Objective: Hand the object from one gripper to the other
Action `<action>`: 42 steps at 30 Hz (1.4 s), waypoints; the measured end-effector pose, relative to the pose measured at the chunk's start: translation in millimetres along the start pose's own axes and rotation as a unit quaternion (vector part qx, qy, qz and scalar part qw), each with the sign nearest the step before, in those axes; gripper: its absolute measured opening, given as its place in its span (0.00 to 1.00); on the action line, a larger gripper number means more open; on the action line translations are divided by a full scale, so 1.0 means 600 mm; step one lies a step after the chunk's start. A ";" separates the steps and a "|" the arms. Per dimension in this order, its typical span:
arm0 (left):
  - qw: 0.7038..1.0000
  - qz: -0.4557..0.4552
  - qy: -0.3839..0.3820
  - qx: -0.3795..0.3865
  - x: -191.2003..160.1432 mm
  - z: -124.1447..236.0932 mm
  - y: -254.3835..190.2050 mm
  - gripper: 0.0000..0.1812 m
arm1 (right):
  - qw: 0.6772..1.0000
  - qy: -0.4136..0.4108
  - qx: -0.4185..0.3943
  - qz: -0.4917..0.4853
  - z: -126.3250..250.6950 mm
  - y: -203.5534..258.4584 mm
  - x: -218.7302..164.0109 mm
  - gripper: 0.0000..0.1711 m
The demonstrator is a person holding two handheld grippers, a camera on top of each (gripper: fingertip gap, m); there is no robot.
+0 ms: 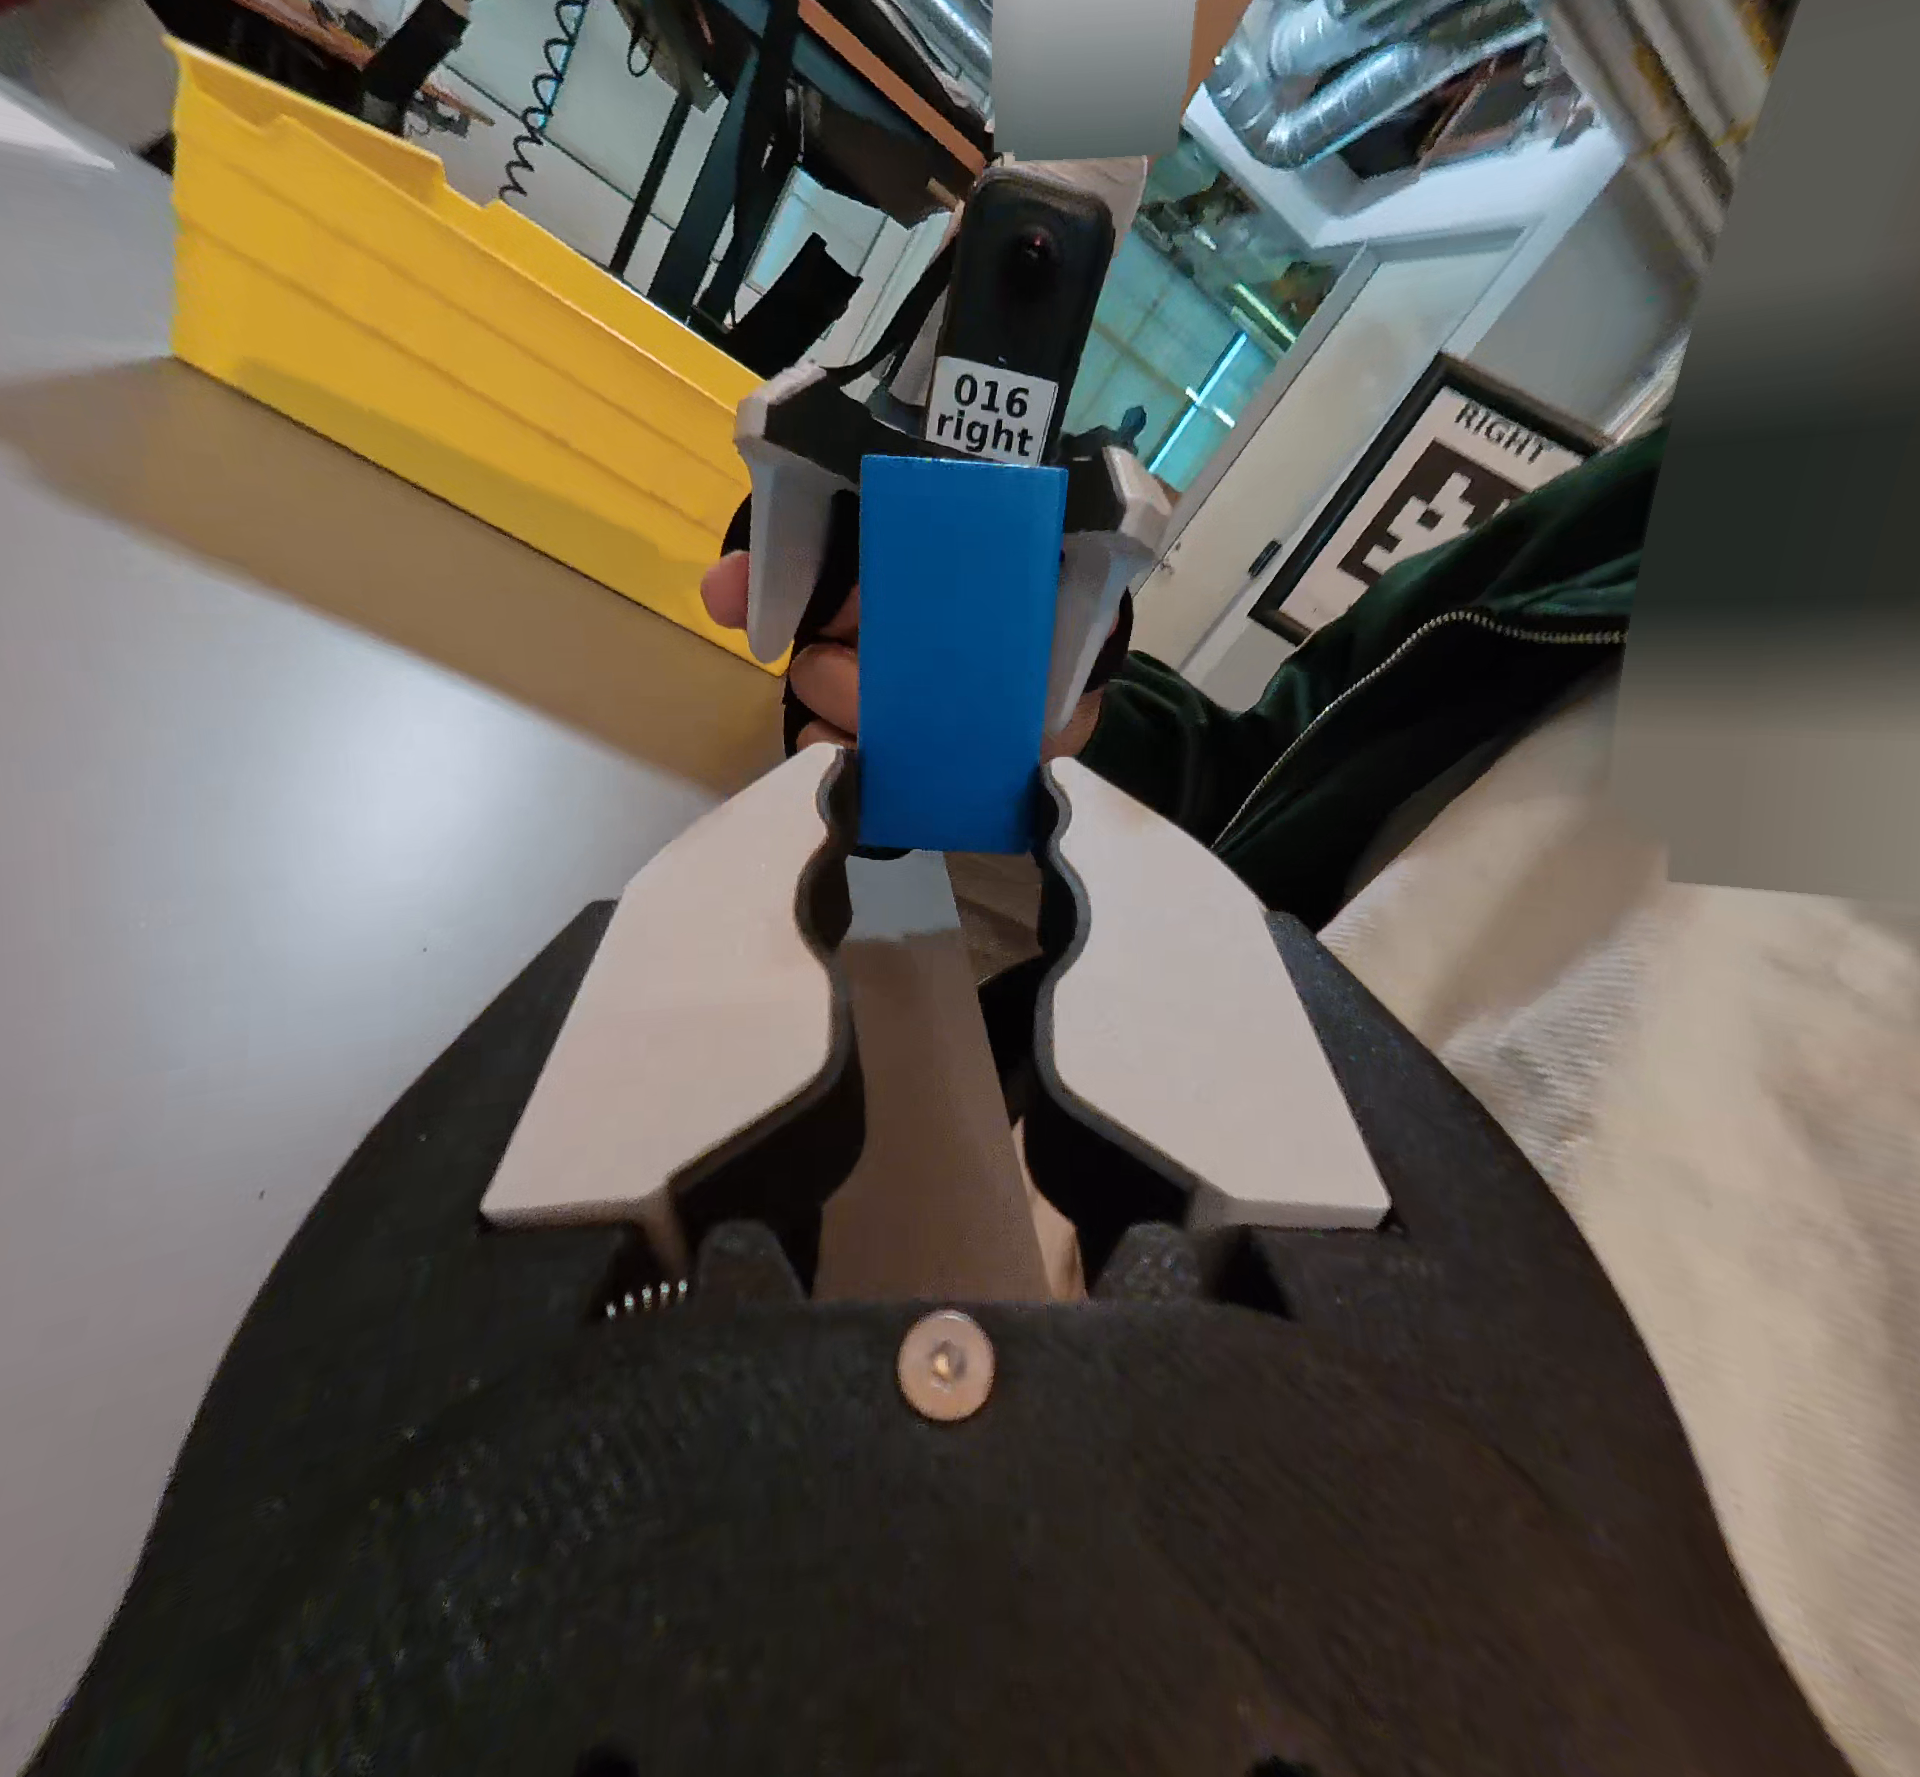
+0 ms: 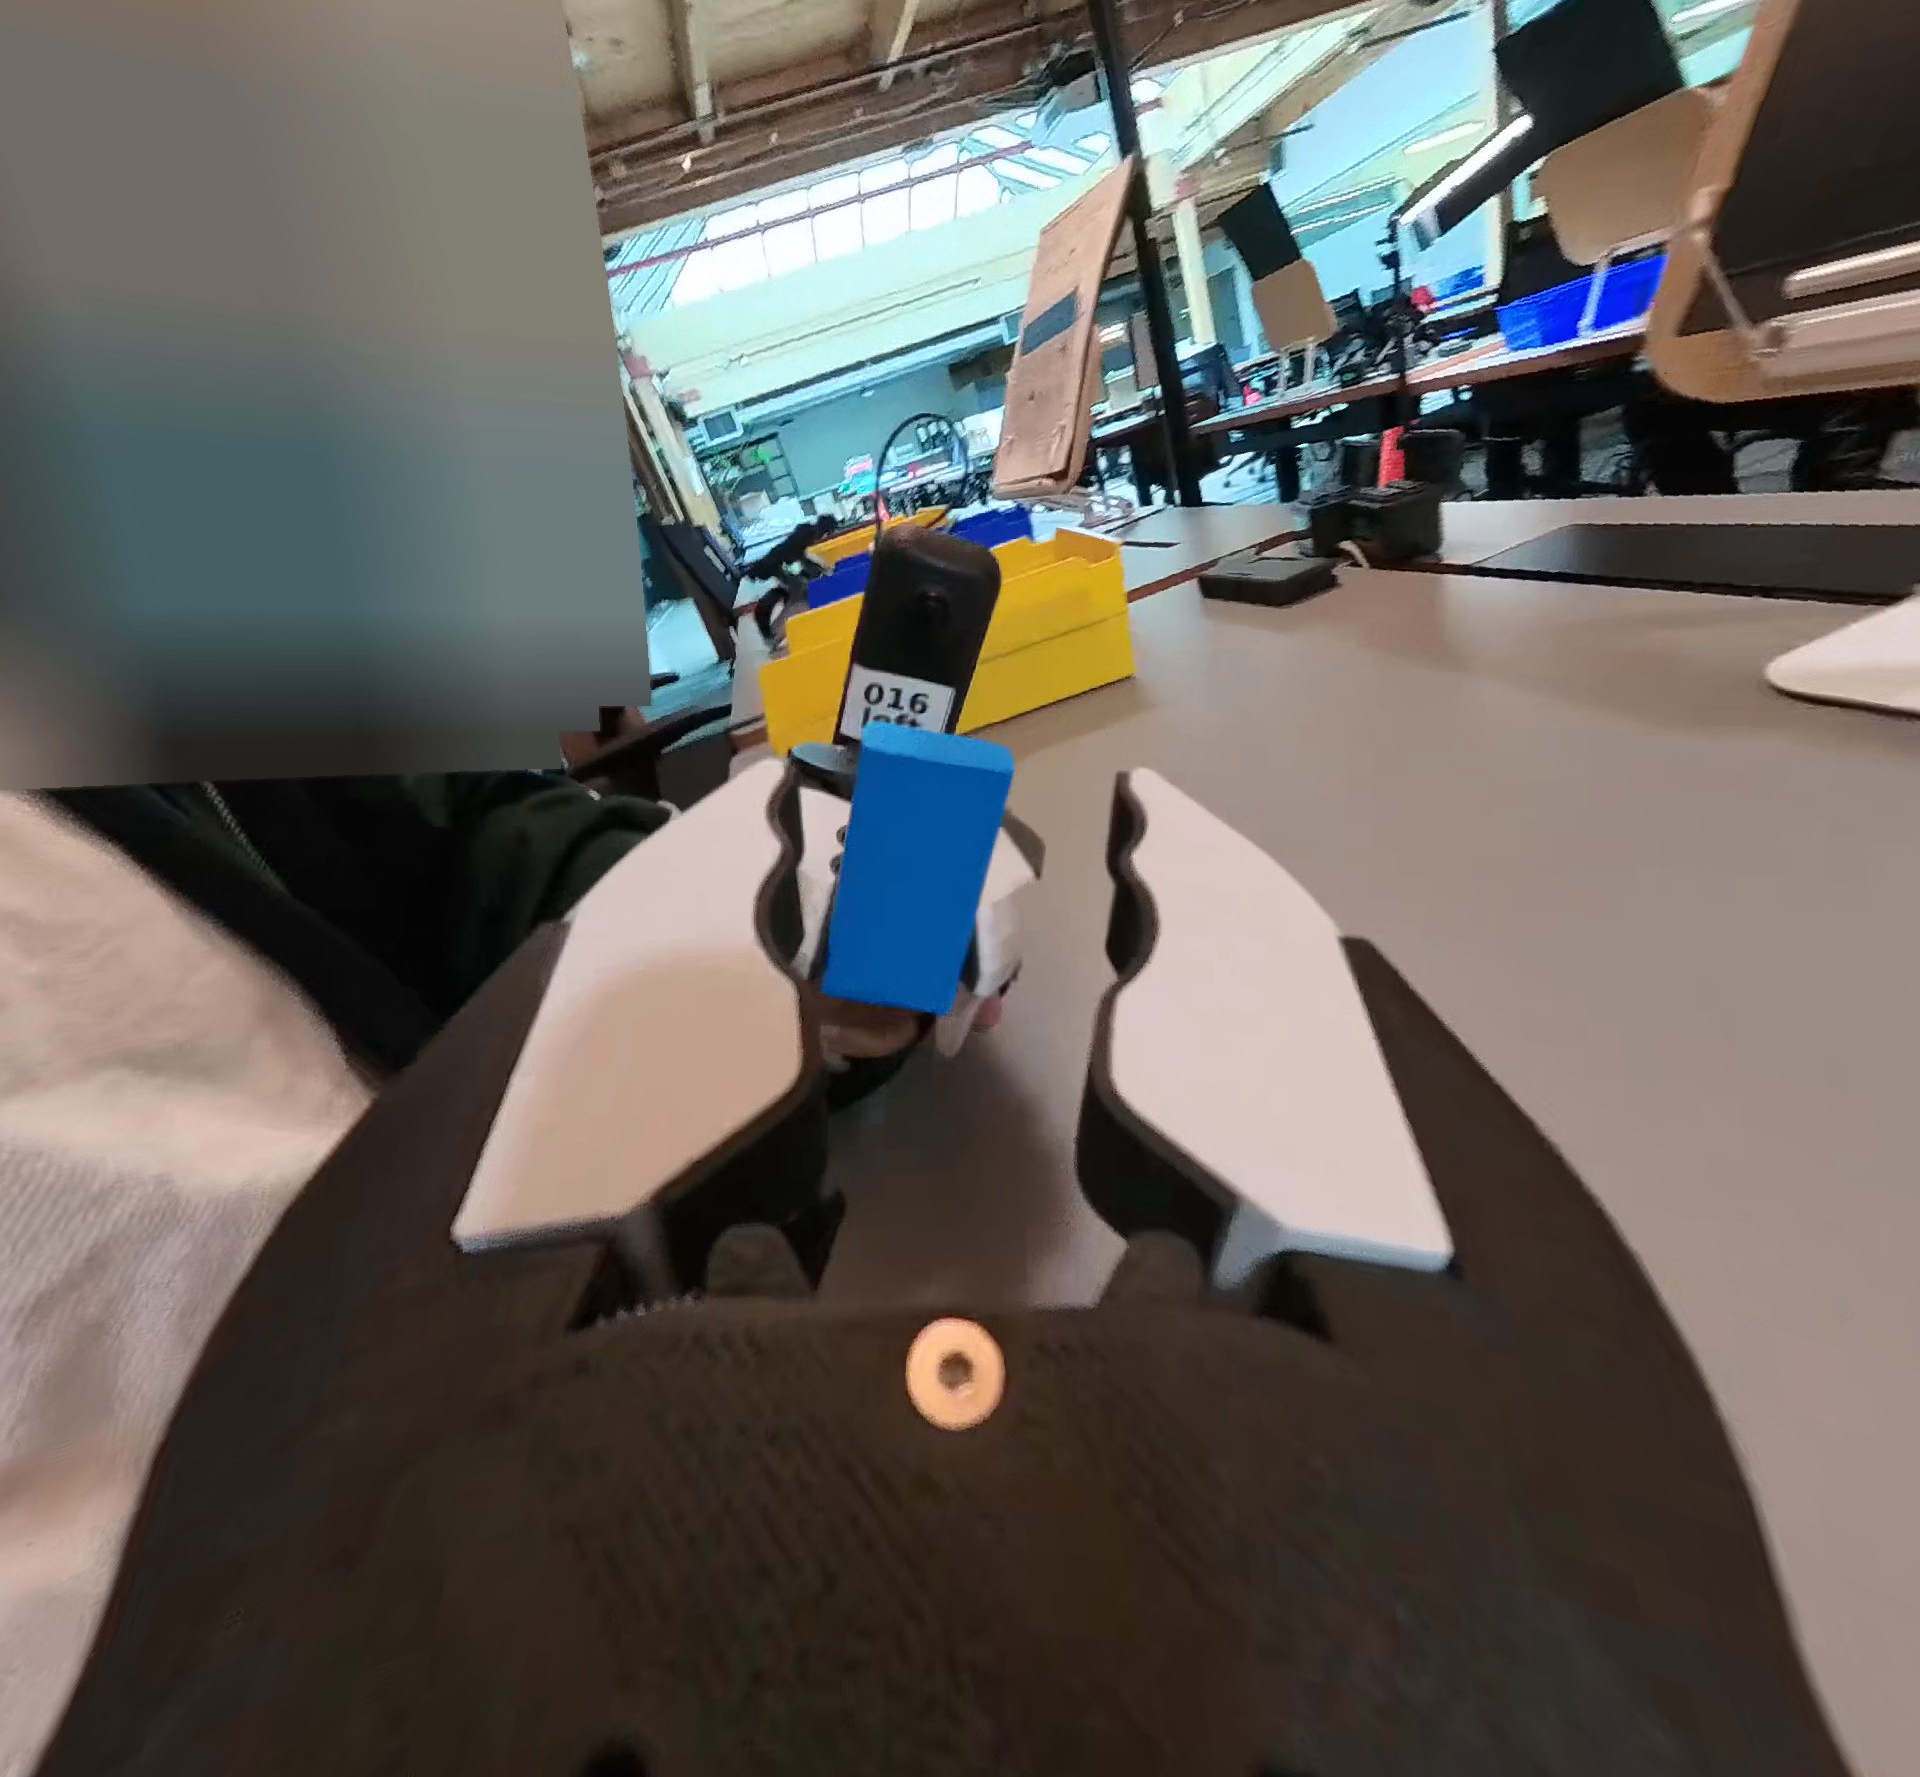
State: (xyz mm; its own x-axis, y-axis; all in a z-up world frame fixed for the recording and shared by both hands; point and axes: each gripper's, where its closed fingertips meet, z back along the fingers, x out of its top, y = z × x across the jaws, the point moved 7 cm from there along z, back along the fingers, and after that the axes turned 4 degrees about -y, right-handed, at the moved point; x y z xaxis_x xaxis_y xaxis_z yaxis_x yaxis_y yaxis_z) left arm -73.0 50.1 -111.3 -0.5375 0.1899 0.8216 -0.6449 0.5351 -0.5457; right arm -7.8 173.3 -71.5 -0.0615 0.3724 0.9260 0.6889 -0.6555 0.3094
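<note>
1. Two grippers face each other above a grey surface (image 2: 1455, 792), with one blue block (image 1: 958, 657) between them.
2. One gripper, the left gripper (image 1: 945, 792), is closed on the near end of the block: in the left wrist view both of its white fingers press against the block's two side faces at their tips.
3. One block only: a plain blue rectangular block, standing on end in both views, held clear of the surface.
4. The right gripper (image 2: 945, 854) is spread wide in its own view. The block (image 2: 914, 870) sits between its two white fingers, close to the left finger (image 2: 665, 1031); whether it touches it I cannot tell, and a clear gap separates it from the right finger (image 2: 1247, 1031).
5. In the left wrist view the right gripper (image 1: 940, 584) shows beyond the block, its two grey fingers flanking the block's far end; contact cannot be made out there.
6. Two black wrist cameras show, one on each opposite gripper, each bearing one white label: (image 1: 1023, 273) and (image 2: 920, 626).
7. One hand (image 1: 821, 678) holds the right gripper from behind, and a dark green zipped sleeve (image 1: 1351, 709) runs off to the right.
8. Yellow bins: one stack (image 1: 416, 325) on the surface in the left wrist view, and a yellow stack (image 2: 1039, 626) in the right wrist view with blue bins behind it.
9. One black-and-white marker board (image 1: 1434, 512) leans in the background.
</note>
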 end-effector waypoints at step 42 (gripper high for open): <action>0.967 -0.126 0.073 0.212 -0.002 -0.005 0.004 0.24 | 0.986 0.040 -0.150 0.057 -0.034 0.013 -0.019 0.19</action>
State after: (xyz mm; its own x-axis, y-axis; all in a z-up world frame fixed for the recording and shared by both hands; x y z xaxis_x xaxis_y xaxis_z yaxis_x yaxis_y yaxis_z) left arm -72.3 53.3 -113.1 -0.2729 0.2282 0.9346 -0.9261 0.2008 -0.3195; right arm -16.1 150.6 -75.5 -0.0610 0.2411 0.9686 0.4499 -0.8596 0.2423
